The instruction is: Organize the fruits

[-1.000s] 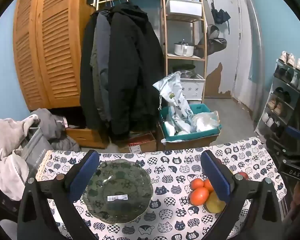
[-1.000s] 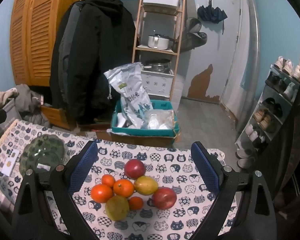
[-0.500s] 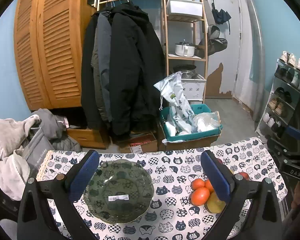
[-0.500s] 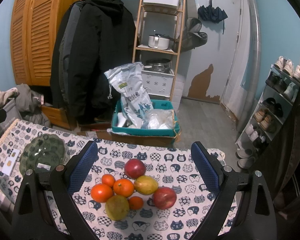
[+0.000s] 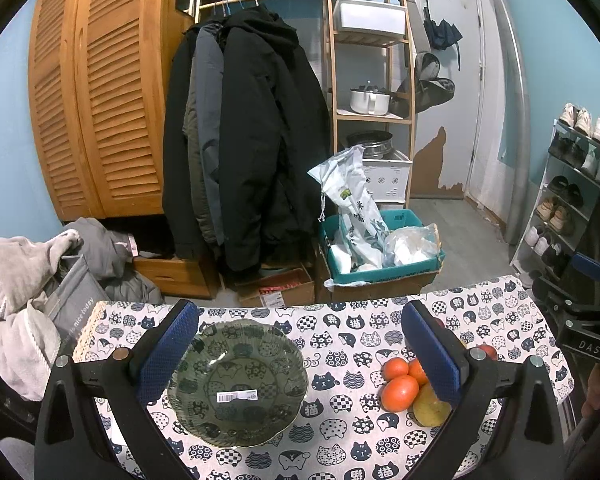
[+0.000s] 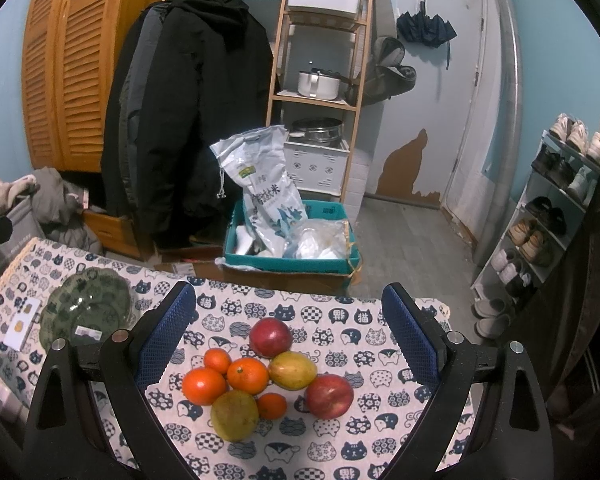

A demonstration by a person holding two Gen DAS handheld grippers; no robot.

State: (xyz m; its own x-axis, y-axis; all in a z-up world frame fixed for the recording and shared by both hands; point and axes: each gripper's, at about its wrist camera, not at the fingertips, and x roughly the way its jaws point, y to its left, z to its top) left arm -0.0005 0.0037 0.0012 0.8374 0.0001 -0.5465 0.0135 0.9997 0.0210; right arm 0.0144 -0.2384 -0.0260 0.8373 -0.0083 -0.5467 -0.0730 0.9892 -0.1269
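**Fruit heaped on cloth, plate bare, both grippers spread wide**

Writing: the other gripper (image 5: 588, 320), seen at the right edge of the left wrist view, carries the letters "DAS". A grey bag (image 5: 70, 308) left of the table reads "nice today". The white sack (image 6: 264, 200) bears printed characters and a green-yellow logo, too small to read with certainty. The plate (image 5: 238, 384) has a white barcode sticker (image 5: 236, 396) at its centre; digits illegible.

Containers: the green plate sits on the cat-print cloth (image 6: 340, 316) and holds no fruit. A teal crate (image 6: 292, 256) on the floor beyond the table holds the sack and a clear plastic bag (image 6: 320, 236). A white card (image 6: 20, 328) lies just beside the plate.

Fruit: all in one cluster on the cloth, well apart from the plate — two red apples (image 6: 271, 337) (image 6: 329, 396), a mango (image 6: 292, 370), four oranges (image 6: 247, 375) of differing size, and a yellow-green fruit (image 6: 234, 415) nearest the camera. Pieces touch one another.

Grippers: left gripper (image 5: 298, 356) is spread wide, holding nothing, its fingers flanking the plate in view; contact cannot be told. Right gripper (image 6: 286, 340) is likewise spread wide and unladen, the fruit cluster lying between its blue pads (image 6: 166, 336) in view.
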